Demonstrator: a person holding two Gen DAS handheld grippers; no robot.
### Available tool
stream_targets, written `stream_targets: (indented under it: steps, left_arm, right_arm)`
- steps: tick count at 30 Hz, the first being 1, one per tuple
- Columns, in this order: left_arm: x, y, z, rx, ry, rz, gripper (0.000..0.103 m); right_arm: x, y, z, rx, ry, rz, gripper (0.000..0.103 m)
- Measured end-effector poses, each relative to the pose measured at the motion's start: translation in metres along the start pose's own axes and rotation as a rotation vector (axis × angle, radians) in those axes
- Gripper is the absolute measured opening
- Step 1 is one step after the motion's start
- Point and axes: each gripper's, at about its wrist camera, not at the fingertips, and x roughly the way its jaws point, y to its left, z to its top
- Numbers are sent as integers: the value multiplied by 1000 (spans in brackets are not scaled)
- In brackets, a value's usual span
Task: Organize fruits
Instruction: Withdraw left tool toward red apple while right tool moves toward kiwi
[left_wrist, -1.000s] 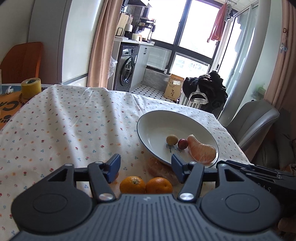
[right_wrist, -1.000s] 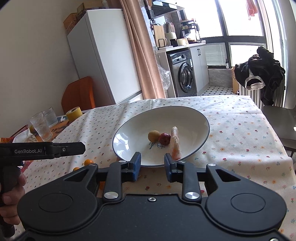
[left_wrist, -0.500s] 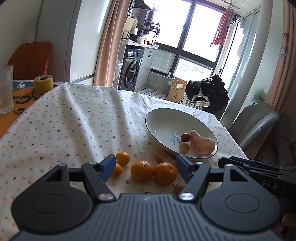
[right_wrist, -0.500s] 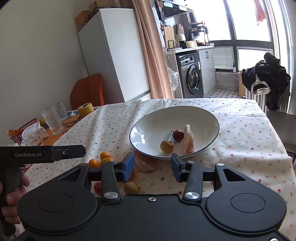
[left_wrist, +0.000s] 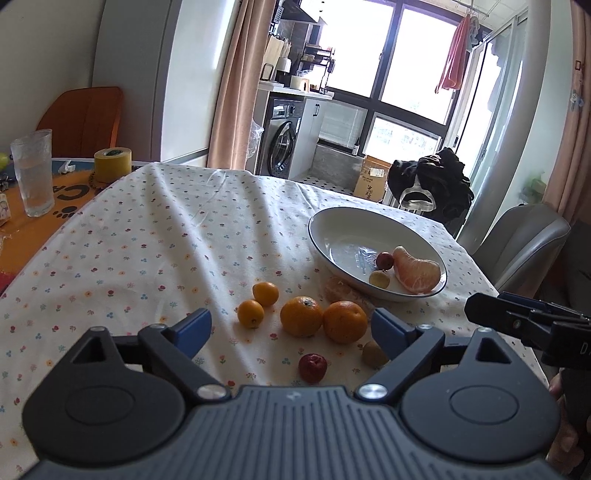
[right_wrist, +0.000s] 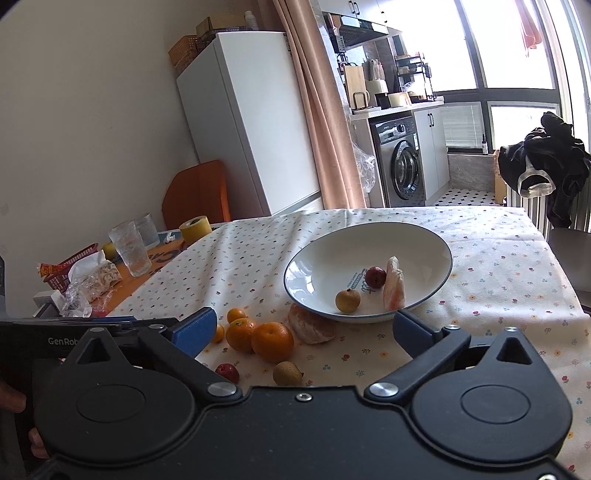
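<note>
Fruits (left_wrist: 302, 316) beside "GenRob"-marked left tongs (right_wrist: 125, 326)

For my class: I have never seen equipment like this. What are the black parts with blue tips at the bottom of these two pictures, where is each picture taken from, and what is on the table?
There is no robot here. A person holds a hand-held gripping tool in each hand, and each tool carries a camera looking forward along its two blue-tipped fingers.

One picture comes from the left tool, the other from the right tool. Both are open and hold nothing.

On the flowered tablecloth stands a white bowl holding a peeled citrus segment, a red fruit and a small yellowish fruit. Beside it on the cloth lie two oranges, two smaller orange fruits, another red fruit, a brownish fruit and a peeled piece against the bowl.
</note>
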Motion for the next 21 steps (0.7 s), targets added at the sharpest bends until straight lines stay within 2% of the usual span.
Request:
stream_targets:
  steps: [15, 19, 21]
  left_arm:
    - [7, 6, -12, 1, 42, -20, 93]
    - [11, 5, -14, 2, 50, -43, 91]
    - [14, 4, -15, 9, 57, -50, 86]
  right_arm:
    - [11, 6, -16, -10, 79, 28, 103]
    - [16, 9, -17, -27, 98, 33, 95]
    - [18, 9, -18, -27, 108, 37, 90]
